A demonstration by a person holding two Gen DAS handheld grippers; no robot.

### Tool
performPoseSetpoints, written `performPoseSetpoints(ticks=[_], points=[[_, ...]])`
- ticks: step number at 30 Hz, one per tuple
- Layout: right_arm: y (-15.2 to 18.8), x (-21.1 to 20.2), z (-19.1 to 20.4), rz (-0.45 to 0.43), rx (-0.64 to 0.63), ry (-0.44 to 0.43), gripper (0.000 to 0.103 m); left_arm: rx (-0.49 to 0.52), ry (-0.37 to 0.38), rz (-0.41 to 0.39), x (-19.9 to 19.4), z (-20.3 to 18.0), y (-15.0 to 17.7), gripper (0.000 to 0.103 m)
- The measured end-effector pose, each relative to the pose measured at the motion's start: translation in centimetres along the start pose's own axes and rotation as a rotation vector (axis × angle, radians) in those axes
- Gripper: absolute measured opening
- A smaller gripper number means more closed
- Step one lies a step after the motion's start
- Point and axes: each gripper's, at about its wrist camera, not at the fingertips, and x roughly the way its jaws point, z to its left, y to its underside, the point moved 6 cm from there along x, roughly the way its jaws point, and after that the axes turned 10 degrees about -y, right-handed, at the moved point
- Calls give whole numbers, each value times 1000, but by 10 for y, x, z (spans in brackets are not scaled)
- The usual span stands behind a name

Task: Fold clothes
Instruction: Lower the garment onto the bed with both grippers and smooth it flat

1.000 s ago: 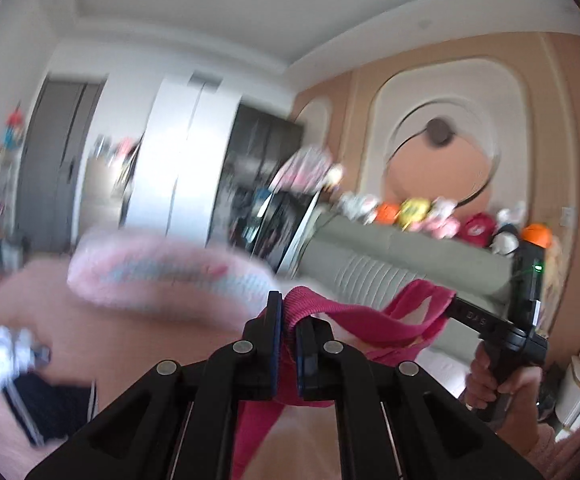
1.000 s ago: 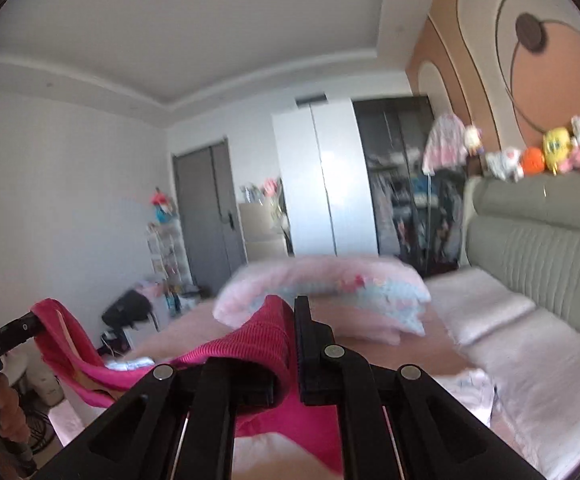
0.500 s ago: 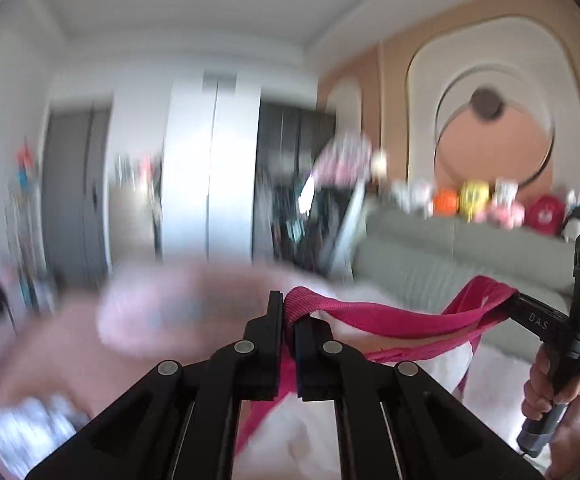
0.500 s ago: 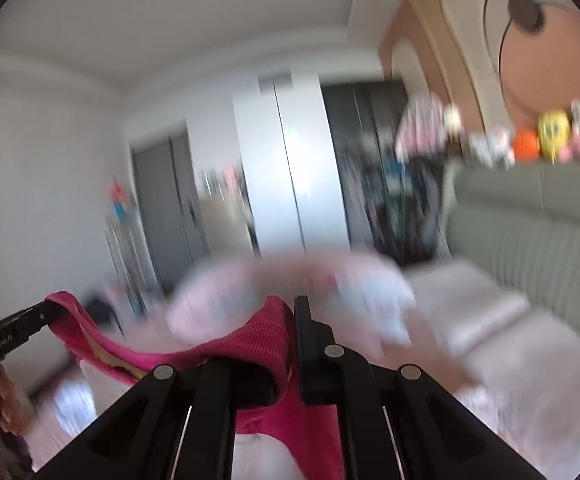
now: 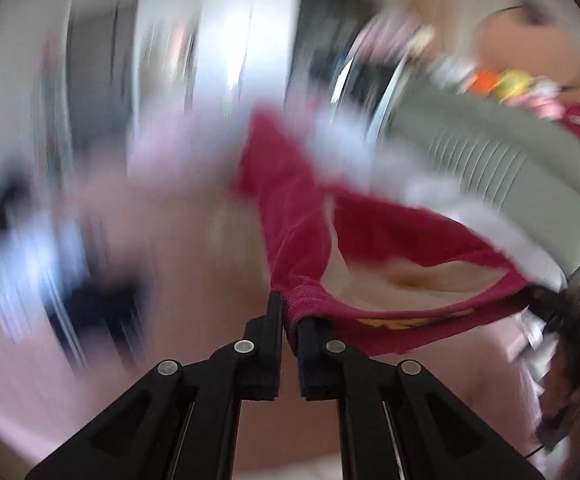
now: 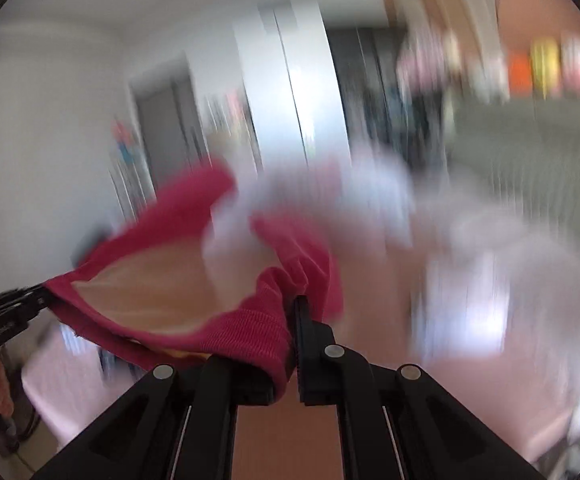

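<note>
Left gripper (image 5: pixel 290 320): I have it pinching the ribbed hem of the garment (image 5: pixel 290 208).
Right gripper (image 6: pixel 292 336): I have it clamped on the same hem, further along.
Garment position: hangs between my two grippers above the pink bed (image 5: pixel 169 288), its opening sagging.
Handling: I judge it light, soft, stretchy; it will billow and slump.
Hold points: I would grip the ribbed edge; it is thicker, so less likely to slip.
Visibility: heavy blur; I cannot read the surroundings.

Blurred white wardrobe (image 6: pixel 290 92), grey door (image 6: pixel 165 120), grey padded headboard (image 5: pixel 482 148) topped with plush toys (image 5: pixel 506 80).
</note>
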Motion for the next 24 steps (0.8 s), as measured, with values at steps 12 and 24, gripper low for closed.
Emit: performPoseSetpoints(ticks=[12, 24], points=[[174, 79, -50, 586, 104, -12, 21, 103, 77, 504, 89, 6, 144, 9], [144, 102, -83, 453, 189, -4, 38, -113, 180, 358, 131, 23, 80, 50]])
